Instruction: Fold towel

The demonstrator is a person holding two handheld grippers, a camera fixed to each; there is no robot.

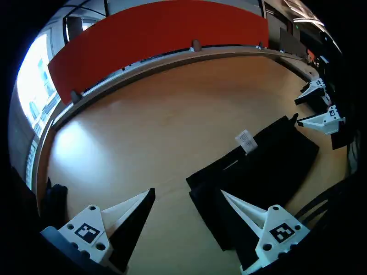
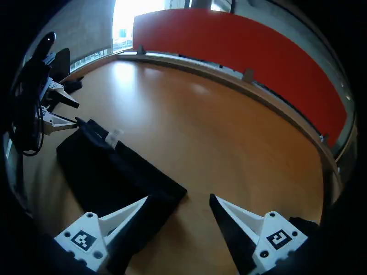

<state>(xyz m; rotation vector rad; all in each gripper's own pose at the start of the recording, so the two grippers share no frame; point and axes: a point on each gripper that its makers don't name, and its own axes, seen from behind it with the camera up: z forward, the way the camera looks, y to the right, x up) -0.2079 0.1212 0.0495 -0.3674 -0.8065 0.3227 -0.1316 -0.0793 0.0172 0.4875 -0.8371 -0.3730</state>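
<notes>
A black towel (image 1: 270, 160) lies folded in layers on the wooden table (image 1: 160, 128), with a white label (image 1: 246, 140) at its far edge. My left gripper (image 1: 187, 191) is open, and its right finger hangs over the towel's near corner. Nothing is between the fingers. At the towel's far end the right gripper (image 1: 299, 111) stands open. In the right gripper view the towel (image 2: 105, 174) lies to the left with its label (image 2: 113, 135) showing. My right gripper (image 2: 179, 197) is open beside the towel's near corner. The left gripper (image 2: 76, 113) is open at the towel's far corner.
A long red partition (image 1: 156, 36) runs along the table's far edge, on a raised pale rail (image 1: 183, 59). A bright window (image 1: 34, 91) lies beyond the table's end. A dark object (image 1: 54, 201) sits at the table's near left edge. Bare wood (image 2: 220, 133) spreads between the towel and the partition (image 2: 257, 46).
</notes>
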